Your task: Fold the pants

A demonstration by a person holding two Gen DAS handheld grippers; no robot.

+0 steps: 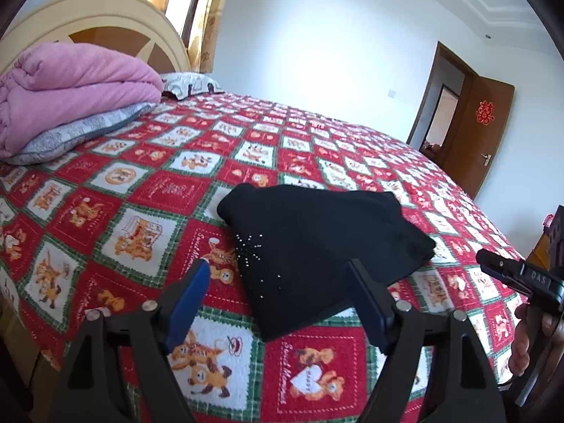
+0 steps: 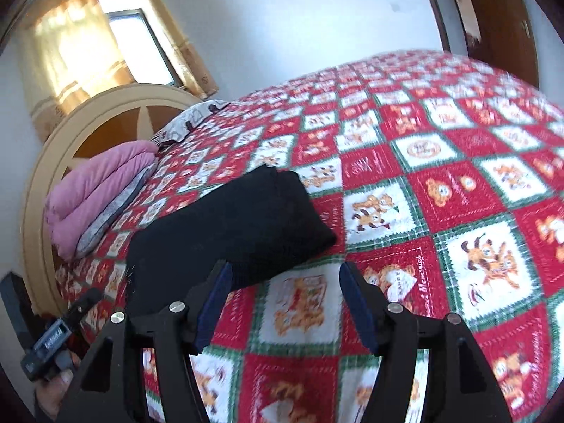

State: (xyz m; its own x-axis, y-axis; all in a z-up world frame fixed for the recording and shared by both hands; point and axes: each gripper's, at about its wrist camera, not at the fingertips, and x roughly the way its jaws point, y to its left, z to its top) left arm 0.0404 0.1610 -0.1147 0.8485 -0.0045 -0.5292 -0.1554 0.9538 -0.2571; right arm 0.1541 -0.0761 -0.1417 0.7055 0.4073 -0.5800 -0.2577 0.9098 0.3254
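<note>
The black pants [image 1: 317,243] lie folded into a compact bundle on the red patterned bedspread [image 1: 148,190], with small studs on the near corner. My left gripper [image 1: 282,275] is open and empty, raised just in front of the bundle's near edge. In the right wrist view the pants [image 2: 229,225] lie left of centre. My right gripper [image 2: 285,278] is open and empty, above the bedspread [image 2: 440,194] just right of the bundle's near edge. The right gripper's tip also shows in the left wrist view [image 1: 493,264], off the bundle.
A folded pink quilt [image 1: 70,98] on a grey pillow [image 1: 77,134] lies by the cream headboard [image 1: 105,24]. A second pillow [image 1: 190,84] sits at the bed's head. A brown door [image 1: 479,134] stands open at the right. A curtained window [image 2: 88,42] is behind the headboard.
</note>
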